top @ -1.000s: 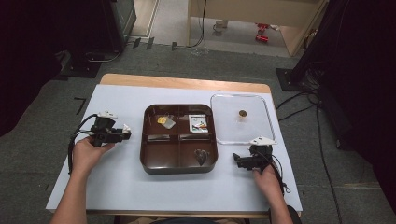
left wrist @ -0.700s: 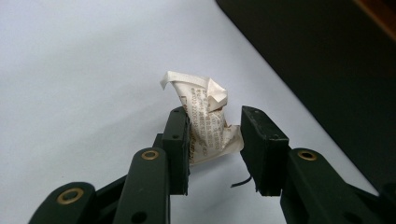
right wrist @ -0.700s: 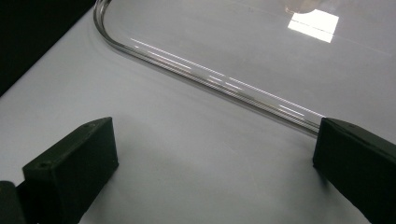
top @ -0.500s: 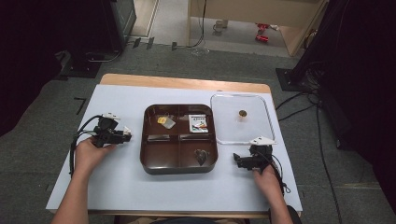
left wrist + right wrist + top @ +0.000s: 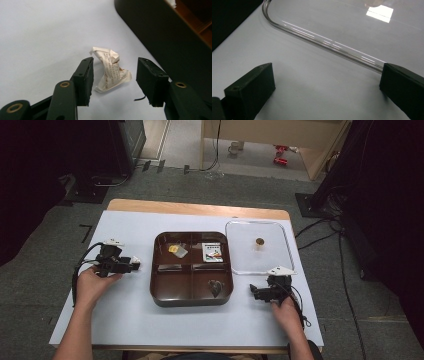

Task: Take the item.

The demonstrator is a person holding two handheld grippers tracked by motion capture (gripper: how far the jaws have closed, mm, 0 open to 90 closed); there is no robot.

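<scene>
A crumpled white paper wrapper [image 5: 111, 71] with small print lies on the white table, just left of a dark brown four-compartment tray [image 5: 156, 280]. My left gripper [image 5: 115, 61] is open, its jaws on either side of the wrapper without touching it. From above, the left gripper [image 5: 134, 265] points at the tray's left wall [image 5: 160, 37]. My right gripper [image 5: 253, 292] is open and low over the table right of the tray. Its jaws [image 5: 328, 67] stand wide apart in front of the rim of a clear lid [image 5: 324, 41].
The tray holds a yellow wrapped piece [image 5: 176, 250], a printed packet [image 5: 213, 252] and a dark heart-shaped item [image 5: 216, 287]. The clear lid [image 5: 280, 257] with a brown knob [image 5: 259, 241] lies flat at the right. Bare table lies along the front and left.
My left gripper has edged slightly right, toward the tray. The right gripper has stayed in place.
</scene>
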